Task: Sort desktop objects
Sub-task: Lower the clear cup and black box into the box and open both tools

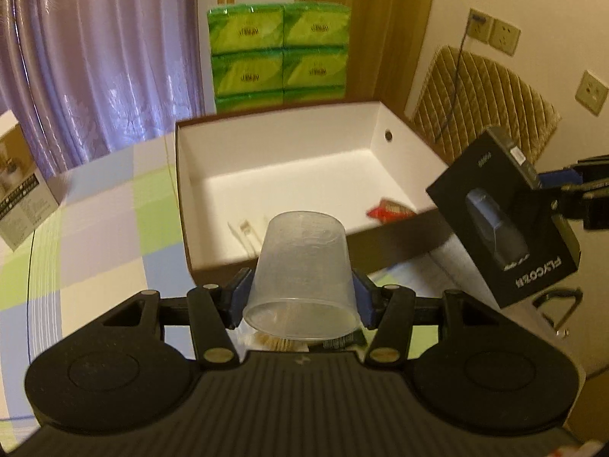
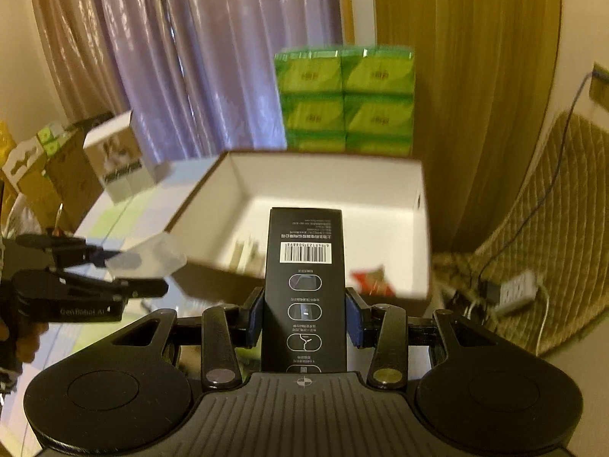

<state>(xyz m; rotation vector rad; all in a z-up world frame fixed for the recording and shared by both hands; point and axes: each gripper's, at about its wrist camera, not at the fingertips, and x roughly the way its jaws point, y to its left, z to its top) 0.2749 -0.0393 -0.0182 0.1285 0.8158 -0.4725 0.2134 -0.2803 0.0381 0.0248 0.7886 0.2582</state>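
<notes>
While both loads hang in the air short of the open cardboard box [image 1: 281, 175], the left gripper [image 1: 300, 297] has its jaws clamped on a translucent plastic cup [image 1: 300, 270], gripped near its rim with its base pointing ahead toward the box. The right gripper [image 2: 304, 316] has its jaws clamped on the long sides of a black shaver carton [image 2: 306, 285], which juts forward over the box's near wall. Below them the counter [image 1: 95, 236], under a checked cloth, carries the box toward its far edge; inside lie a red packet [image 1: 388, 211] in the near right corner and some pale, blurred items near the near wall. Beyond the box stands a stack of green tissue packs [image 1: 279, 53].

The risks, as I judge them: the cup is thin and tapered, so it could squirt out of the jaws or buckle. The carton is held well back, so it may pivot and catch the box wall. The two grippers are close and could clash if both go in together.
</notes>
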